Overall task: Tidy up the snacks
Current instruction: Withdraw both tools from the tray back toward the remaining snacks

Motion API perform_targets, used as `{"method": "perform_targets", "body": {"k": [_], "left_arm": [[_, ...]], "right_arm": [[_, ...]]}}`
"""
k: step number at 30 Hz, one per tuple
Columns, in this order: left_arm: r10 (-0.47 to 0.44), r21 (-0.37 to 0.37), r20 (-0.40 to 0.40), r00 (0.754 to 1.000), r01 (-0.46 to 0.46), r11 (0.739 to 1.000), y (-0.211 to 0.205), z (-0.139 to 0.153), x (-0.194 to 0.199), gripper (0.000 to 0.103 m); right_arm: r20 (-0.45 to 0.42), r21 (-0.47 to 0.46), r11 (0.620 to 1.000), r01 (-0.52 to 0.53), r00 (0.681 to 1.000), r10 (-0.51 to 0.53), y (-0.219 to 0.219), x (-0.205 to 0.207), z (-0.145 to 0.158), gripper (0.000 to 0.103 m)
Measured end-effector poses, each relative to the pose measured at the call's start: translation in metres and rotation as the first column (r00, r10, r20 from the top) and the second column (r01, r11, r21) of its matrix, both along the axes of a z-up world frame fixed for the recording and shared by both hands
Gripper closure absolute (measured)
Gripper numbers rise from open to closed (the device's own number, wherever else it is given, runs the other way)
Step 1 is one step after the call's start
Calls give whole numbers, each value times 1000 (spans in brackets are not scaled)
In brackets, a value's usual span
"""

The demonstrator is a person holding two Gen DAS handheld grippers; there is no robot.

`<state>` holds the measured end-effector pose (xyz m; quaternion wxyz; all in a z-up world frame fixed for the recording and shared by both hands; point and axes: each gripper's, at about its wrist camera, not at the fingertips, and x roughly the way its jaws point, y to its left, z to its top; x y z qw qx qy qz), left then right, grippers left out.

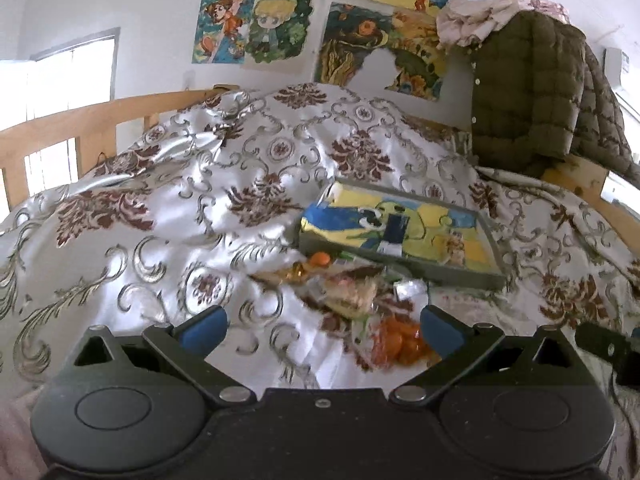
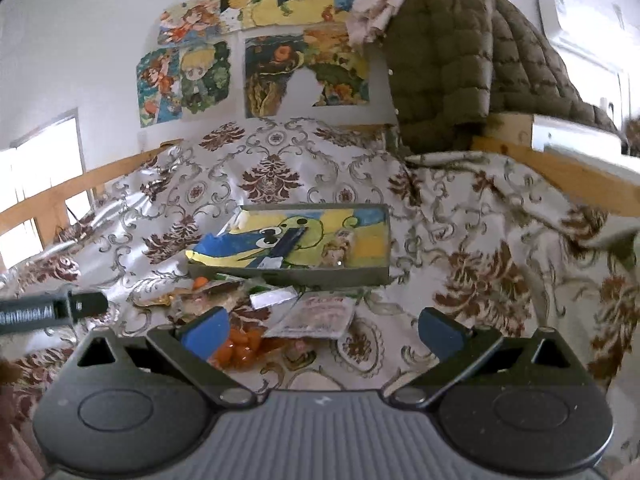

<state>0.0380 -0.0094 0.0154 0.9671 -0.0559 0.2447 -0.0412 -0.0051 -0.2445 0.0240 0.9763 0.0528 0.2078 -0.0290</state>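
A pile of snack packets lies on a patterned bedspread in front of a shallow grey tray (image 1: 460, 276) (image 2: 320, 276) lined with a yellow and blue cartoon picture. The tray holds a dark blue packet (image 1: 394, 234) (image 2: 286, 246) and a small pale snack (image 2: 340, 250). A clear bag of orange sweets (image 1: 400, 344) (image 2: 240, 350) lies nearest. A pink and white packet (image 2: 320, 316) and a silver packet (image 2: 274, 298) lie beside it. My left gripper (image 1: 324, 326) is open and empty just before the pile. My right gripper (image 2: 322, 328) is open and empty above the pink packet.
The white and brown patterned bedspread (image 1: 200, 208) (image 2: 500, 272) covers the bed. A wooden bed rail (image 1: 60, 128) runs at the left. An olive quilted jacket (image 1: 540, 92) (image 2: 460, 60) hangs at the back right. Cartoon posters (image 1: 260, 24) hang on the wall.
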Motion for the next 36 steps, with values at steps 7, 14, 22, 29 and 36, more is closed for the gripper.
{"method": "perform_targets", "body": {"k": [7, 14, 22, 29, 36], "left_arm": [[-18, -3, -42, 999, 18, 1000, 2, -6, -17, 1], [9, -21, -110, 994, -11, 1000, 5, -14, -21, 1], [-11, 30, -114, 993, 14, 999, -4, -15, -20, 1], [2, 27, -130, 991, 2, 1000, -5, -18, -16, 1], [-20, 54, -134, 991, 28, 998, -11, -20, -7, 1]], "right_arm": [[-39, 2, 1000, 18, 999, -18, 2, -13, -4, 0], [-79, 24, 998, 66, 995, -64, 2, -25, -5, 0], [-136, 5, 998, 58, 989, -57, 5, -21, -10, 0], [-159, -9, 999, 46, 986, -47, 9, -16, -13, 0], [-196, -21, 999, 26, 980, -29, 13, -7, -14, 0]]}}
